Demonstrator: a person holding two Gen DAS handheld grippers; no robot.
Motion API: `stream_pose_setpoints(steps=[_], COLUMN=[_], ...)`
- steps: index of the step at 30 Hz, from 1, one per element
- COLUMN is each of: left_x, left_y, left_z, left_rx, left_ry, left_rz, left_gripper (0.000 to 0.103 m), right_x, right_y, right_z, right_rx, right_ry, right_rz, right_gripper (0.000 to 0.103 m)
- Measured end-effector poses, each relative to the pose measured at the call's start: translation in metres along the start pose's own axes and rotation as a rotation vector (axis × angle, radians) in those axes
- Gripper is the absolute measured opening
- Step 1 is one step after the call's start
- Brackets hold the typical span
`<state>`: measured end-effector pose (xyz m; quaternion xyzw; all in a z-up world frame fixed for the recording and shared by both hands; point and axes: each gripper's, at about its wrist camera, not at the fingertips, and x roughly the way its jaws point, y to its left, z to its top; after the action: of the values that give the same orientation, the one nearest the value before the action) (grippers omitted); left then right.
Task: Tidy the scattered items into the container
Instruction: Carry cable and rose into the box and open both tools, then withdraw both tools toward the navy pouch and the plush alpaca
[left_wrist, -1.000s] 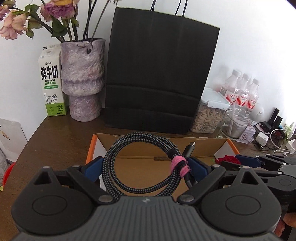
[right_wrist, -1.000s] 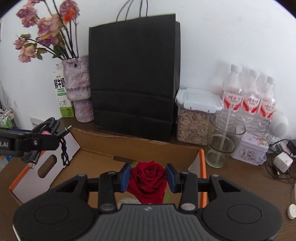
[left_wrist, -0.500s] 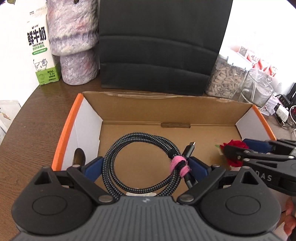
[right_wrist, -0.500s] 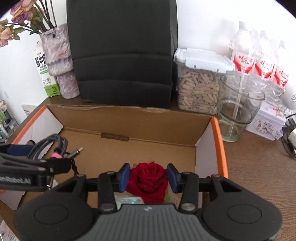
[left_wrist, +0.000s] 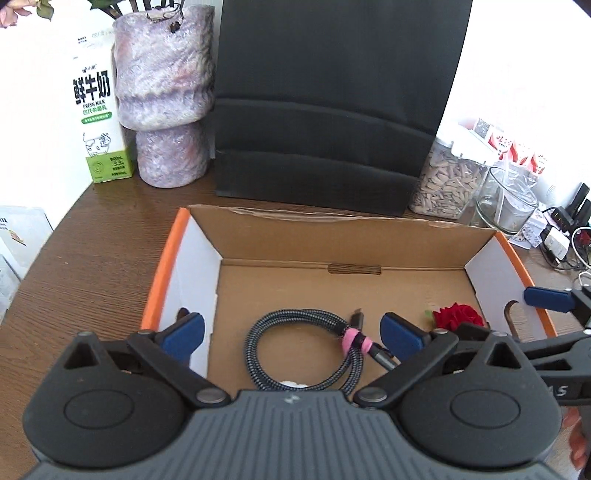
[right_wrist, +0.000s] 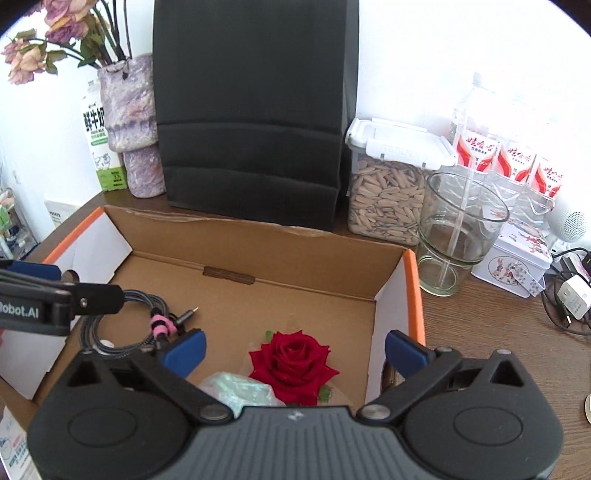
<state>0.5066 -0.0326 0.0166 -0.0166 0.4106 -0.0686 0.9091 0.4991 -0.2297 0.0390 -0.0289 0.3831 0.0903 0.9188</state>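
Note:
An open cardboard box (left_wrist: 332, 240) with orange edges sits on the wooden table; it also shows in the right wrist view (right_wrist: 258, 254). A coiled braided cable (left_wrist: 306, 350) with a pink tie lies on the box floor, also in the right wrist view (right_wrist: 122, 332). A red rose (right_wrist: 291, 362) lies on the floor to its right, also in the left wrist view (left_wrist: 458, 317). My left gripper (left_wrist: 291, 336) is open above the cable, not touching it. My right gripper (right_wrist: 295, 350) is open above the rose, not touching it.
Behind the box stand a black paper bag (left_wrist: 332, 103), a purple vase (left_wrist: 162, 92), a milk carton (left_wrist: 99, 122), a jar of seeds (right_wrist: 388, 192), a glass (right_wrist: 458, 232) and water bottles (right_wrist: 509, 155). A tin (right_wrist: 513, 258) and chargers (right_wrist: 572, 295) lie right.
Both grippers have opened. The cable and the rose have dropped from the jaws onto the box floor. Both grippers have risen a little above the box.

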Motion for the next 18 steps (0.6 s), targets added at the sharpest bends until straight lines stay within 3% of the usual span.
stream_pose_setpoints(steps=[9,18], left_x=[-0.03,-0.116], left_y=[0.006,0.024], left_z=[-0.002,-0.036], left_rx=[0.01,0.081], left_ry=[-0.062,-0.229], left_rz=[-0.011,-0.021], left_gripper=[0.103,0.103], right_x=[-0.028,-0.116], right_y=[-0.003,-0.001], right_z=[-0.002,-0.04], right_rx=[0.007,-0.014], right_ry=[-0.051,-0.215], right_rz=[-0.004,0.014], right_gripper=[0.103,0.103])
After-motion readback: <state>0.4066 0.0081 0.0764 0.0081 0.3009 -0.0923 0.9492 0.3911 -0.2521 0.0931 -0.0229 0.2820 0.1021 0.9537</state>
